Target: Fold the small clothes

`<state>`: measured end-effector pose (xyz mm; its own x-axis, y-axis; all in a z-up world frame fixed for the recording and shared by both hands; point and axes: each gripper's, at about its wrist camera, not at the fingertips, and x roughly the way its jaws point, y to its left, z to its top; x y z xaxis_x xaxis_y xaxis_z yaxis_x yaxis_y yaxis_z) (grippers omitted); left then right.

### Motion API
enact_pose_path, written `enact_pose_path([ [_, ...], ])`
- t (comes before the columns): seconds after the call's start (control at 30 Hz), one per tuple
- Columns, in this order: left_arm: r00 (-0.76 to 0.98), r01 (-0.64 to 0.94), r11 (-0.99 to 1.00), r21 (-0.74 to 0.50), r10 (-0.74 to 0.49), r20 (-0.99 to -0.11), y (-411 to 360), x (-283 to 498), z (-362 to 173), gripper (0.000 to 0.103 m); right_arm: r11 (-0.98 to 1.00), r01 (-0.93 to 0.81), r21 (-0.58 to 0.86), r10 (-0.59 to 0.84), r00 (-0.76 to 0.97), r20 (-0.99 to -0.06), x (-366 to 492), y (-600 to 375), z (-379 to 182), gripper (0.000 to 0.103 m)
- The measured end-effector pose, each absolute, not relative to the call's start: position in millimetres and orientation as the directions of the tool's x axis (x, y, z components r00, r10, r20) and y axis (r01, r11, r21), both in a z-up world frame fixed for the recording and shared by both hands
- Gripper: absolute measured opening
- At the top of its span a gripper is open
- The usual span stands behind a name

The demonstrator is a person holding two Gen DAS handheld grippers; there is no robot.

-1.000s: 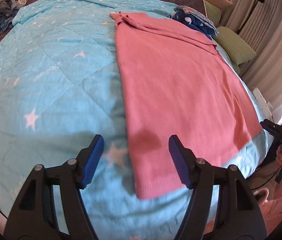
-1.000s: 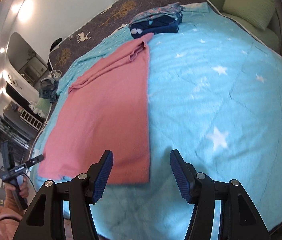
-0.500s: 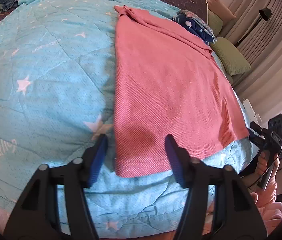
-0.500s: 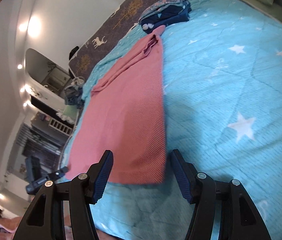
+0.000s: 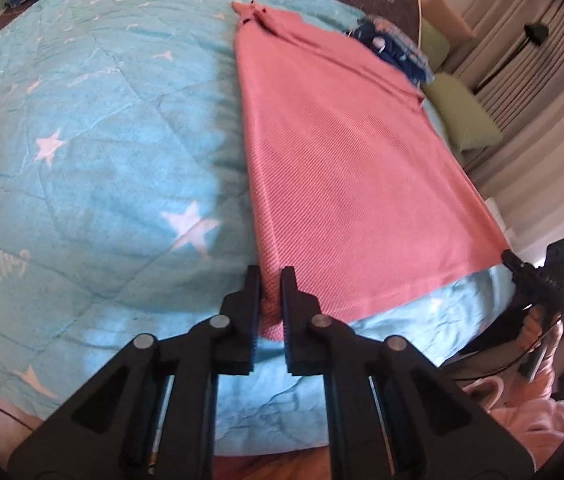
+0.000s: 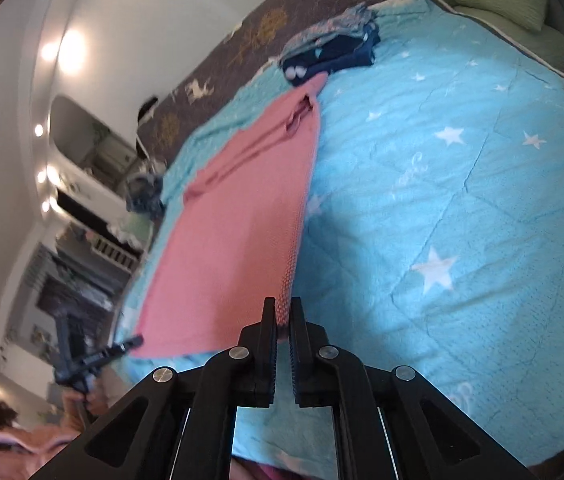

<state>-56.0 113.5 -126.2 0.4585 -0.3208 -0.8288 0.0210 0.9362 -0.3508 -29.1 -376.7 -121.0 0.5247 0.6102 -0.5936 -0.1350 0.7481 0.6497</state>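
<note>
A pink shirt (image 5: 346, 168) lies flat and lengthwise on a light blue star-print quilt (image 5: 94, 152), collar end far from me. My left gripper (image 5: 271, 280) is shut on the shirt's near left hem corner. In the right wrist view the same pink shirt (image 6: 238, 220) runs away from me, and my right gripper (image 6: 283, 308) is shut on its near right hem corner. The right gripper also shows at the right edge of the left wrist view (image 5: 542, 276), and the left gripper shows at the lower left of the right wrist view (image 6: 94, 356).
A stack of folded dark blue and patterned clothes (image 6: 334, 52) sits past the shirt's collar. Green pillows (image 5: 462, 120) lie at the quilt's far right edge, curtains behind. A dark deer-print blanket (image 6: 266, 24) lines the far side. A pile of clothes (image 6: 144, 192) sits at the far left corner.
Both grippers went from open around the shirt's near hem corners to shut on them. Each moved in low over the quilt edge to the hem.
</note>
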Motion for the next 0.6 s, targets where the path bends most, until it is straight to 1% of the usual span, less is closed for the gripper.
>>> enact_pose_path([
  [0.07,0.451,0.016,0.929,-0.369,-0.336,-0.827,115.7,-56.1,-127.6,0.023,0.757,-0.124,0.642,0.605,0.503,-0.617,-28.5,-372.8,-127.7,0.010],
  [0.1,0.447,0.014,0.920,-0.391,-0.356,-0.821,117.2,-56.2,-127.7,0.035,0.755,-0.112,0.646,0.605,0.497,-0.622,-28.4,-373.4,-132.1,0.014],
  [0.13,0.445,0.014,0.911,-0.413,-0.375,-0.813,118.1,-56.5,-127.4,0.047,0.753,-0.099,0.651,0.603,0.500,-0.622,-27.8,-379.6,-134.8,0.027],
  [0.17,0.445,0.016,0.904,-0.427,-0.389,-0.807,117.7,-56.6,-126.9,0.050,0.754,-0.083,0.652,0.595,0.506,-0.624,-27.1,-384.5,-137.1,0.034],
  [0.2,0.447,0.025,0.909,-0.417,-0.383,-0.809,115.2,-56.5,-126.2,0.050,0.756,-0.063,0.652,0.583,0.519,-0.625,-25.8,-388.5,-138.0,0.048],
  [0.23,0.447,0.036,0.918,-0.396,-0.369,-0.815,112.3,-56.4,-126.2,0.049,0.754,-0.056,0.655,0.580,0.525,-0.623,-24.2,-392.4,-138.3,0.051],
  [0.27,0.450,0.062,0.933,-0.355,-0.344,-0.825,106.3,-56.0,-126.7,0.043,0.750,-0.054,0.660,0.582,0.528,-0.618,-21.4,-394.7,-137.9,0.051],
  [0.3,0.454,0.076,0.940,-0.332,-0.329,-0.828,103.2,-54.6,-126.7,0.016,0.746,-0.060,0.664,0.587,0.531,-0.612,-18.1,-394.8,-137.1,0.051],
  [0.33,0.449,0.085,0.941,-0.329,-0.331,-0.830,101.8,-53.0,-127.9,0.007,0.742,-0.069,0.666,0.593,0.529,-0.606,-16.2,-394.6,-136.7,0.052],
  [0.47,0.484,0.056,0.915,-0.400,-0.376,-0.790,113.9,-53.0,-121.5,0.006,0.727,-0.074,0.682,0.624,0.485,-0.613,3.6,-382.7,-146.7,0.052],
  [0.5,0.505,0.056,0.909,-0.414,-0.383,-0.773,118.4,-54.9,-115.3,0.006,0.733,-0.073,0.676,0.618,0.487,-0.617,6.8,-381.5,-146.6,0.040],
  [0.53,0.523,0.060,0.903,-0.426,-0.392,-0.757,122.9,-56.8,-108.3,0.006,0.746,-0.068,0.662,0.605,0.483,-0.633,10.2,-379.1,-145.9,0.004],
  [0.57,0.544,0.068,0.903,-0.424,-0.390,-0.743,126.3,-59.3,-99.9,0.006,0.752,-0.040,0.658,0.598,0.460,-0.656,14.4,-378.6,-147.9,0.005],
  [0.6,0.557,0.073,0.910,-0.407,-0.376,-0.741,126.1,-60.4,-95.7,0.006,0.733,-0.012,0.680,0.611,0.452,-0.650,16.4,-381.1,-150.6,0.004],
])
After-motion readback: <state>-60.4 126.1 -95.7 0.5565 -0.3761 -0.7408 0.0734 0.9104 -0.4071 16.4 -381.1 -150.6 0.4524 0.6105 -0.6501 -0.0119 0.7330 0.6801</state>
